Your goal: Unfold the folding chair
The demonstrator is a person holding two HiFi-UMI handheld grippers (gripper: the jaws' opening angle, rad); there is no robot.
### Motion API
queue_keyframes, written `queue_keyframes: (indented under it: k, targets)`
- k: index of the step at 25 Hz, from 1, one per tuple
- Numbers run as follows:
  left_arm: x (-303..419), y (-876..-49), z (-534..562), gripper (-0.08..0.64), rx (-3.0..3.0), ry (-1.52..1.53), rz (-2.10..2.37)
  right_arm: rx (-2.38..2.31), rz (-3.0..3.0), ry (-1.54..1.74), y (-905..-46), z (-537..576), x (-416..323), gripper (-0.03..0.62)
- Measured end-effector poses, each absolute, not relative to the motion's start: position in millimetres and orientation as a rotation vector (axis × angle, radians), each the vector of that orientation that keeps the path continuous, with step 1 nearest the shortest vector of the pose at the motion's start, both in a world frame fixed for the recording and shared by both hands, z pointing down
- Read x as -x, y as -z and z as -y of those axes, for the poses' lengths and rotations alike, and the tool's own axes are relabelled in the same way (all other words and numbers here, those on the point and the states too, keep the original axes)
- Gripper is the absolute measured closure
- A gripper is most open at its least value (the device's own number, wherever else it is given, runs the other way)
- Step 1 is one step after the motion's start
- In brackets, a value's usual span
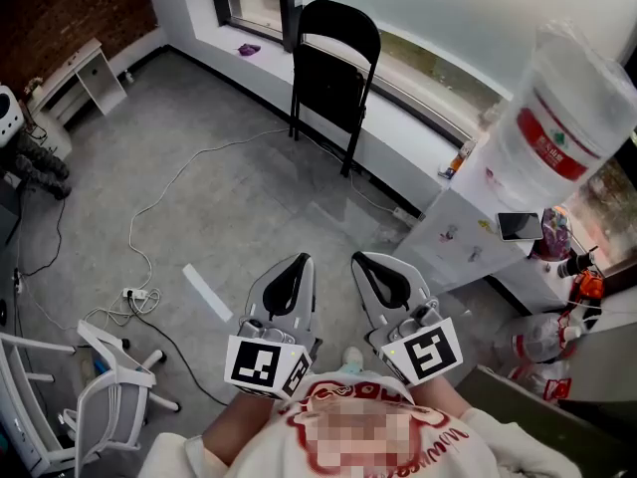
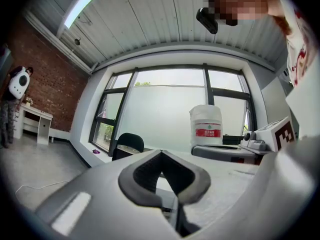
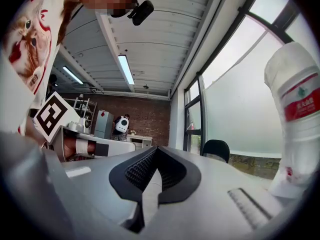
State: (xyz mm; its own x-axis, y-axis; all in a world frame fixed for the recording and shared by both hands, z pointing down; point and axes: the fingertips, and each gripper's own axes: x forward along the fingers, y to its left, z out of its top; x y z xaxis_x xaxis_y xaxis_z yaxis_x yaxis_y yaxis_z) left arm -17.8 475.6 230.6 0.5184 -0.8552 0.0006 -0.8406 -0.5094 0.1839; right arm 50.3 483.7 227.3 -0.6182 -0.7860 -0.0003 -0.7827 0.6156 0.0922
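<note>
Black metal folding chair stood folded flat, leaning against the white low wall under the window, well ahead of me across the grey floor. Left gripper and right gripper pointed level, side by side near my chest, both tongs closed on nothing. My judgement: approach first, open both, then take backrest and seat edge separately.
</note>
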Motion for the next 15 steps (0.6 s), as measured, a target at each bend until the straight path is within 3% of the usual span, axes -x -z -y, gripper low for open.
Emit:
queue_keyframes:
  k: [15]
  targets:
    - [50.5, -231.8, -478.1, 0.560, -2.590, 0.157, 1.444, -1.307, 2.855, 0.017, -234.0, -487.9, -13.8, 0.569]
